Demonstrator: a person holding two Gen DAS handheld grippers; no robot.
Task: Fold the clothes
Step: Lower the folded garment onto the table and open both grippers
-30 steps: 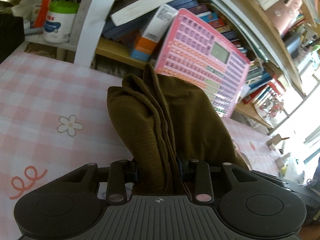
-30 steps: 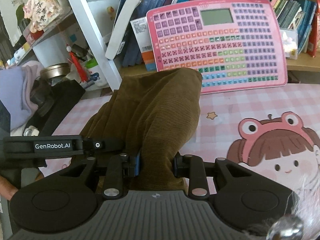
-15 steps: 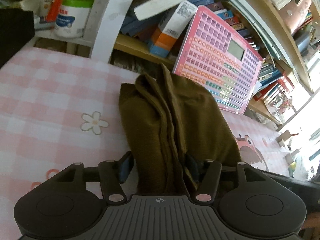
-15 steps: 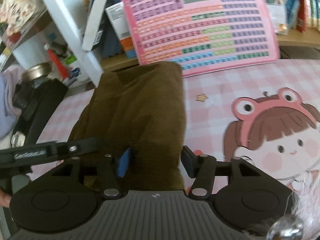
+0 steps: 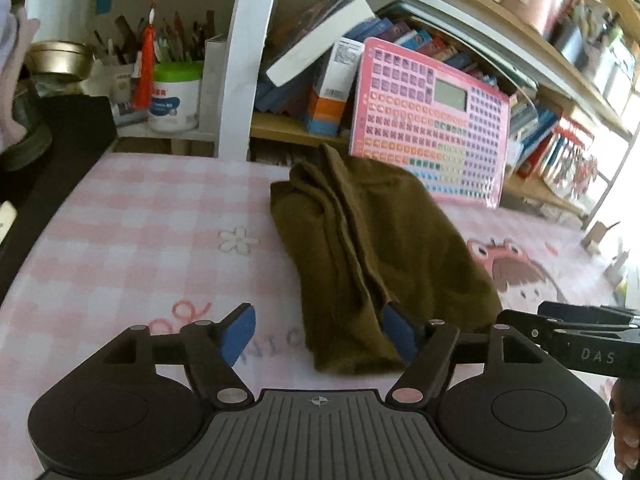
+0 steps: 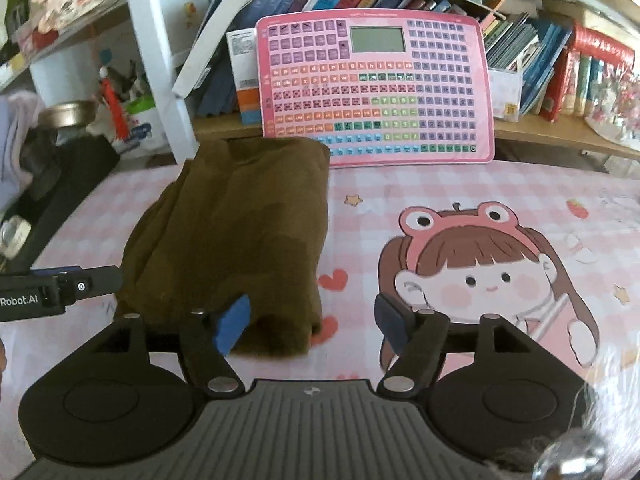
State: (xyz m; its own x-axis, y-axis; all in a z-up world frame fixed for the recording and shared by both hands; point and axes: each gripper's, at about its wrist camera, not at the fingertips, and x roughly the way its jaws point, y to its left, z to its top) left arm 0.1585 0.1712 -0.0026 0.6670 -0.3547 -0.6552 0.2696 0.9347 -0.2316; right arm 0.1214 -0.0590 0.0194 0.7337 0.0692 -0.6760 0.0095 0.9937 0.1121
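Note:
A folded brown garment (image 5: pixel 372 248) lies flat on the pink checked table mat (image 5: pixel 140 232), its far end close to the shelf. My left gripper (image 5: pixel 318 334) is at its near end, jaws opening. The cloth's near edge lies between them; the right pad (image 5: pixel 396 334) is against the cloth and the left pad (image 5: pixel 240 334) is clear of it. In the right wrist view the garment (image 6: pixel 240 232) fills the left half. My right gripper (image 6: pixel 311 326) is at its near right corner, jaws opening, with the left pad (image 6: pixel 232 324) over the cloth and the right pad over bare mat.
A pink toy keyboard board (image 6: pixel 376 92) leans on the bookshelf just behind the garment. A white shelf post (image 5: pixel 240 60) and a tub of pens (image 5: pixel 174 96) stand at the back left. A black object (image 5: pixel 52 152) borders the mat's left side. A cartoon girl print (image 6: pixel 480 272) covers the mat's right.
Both grippers went from shut on the garment's near end to open and drew back. The garment dropped and now lies flat on the mat.

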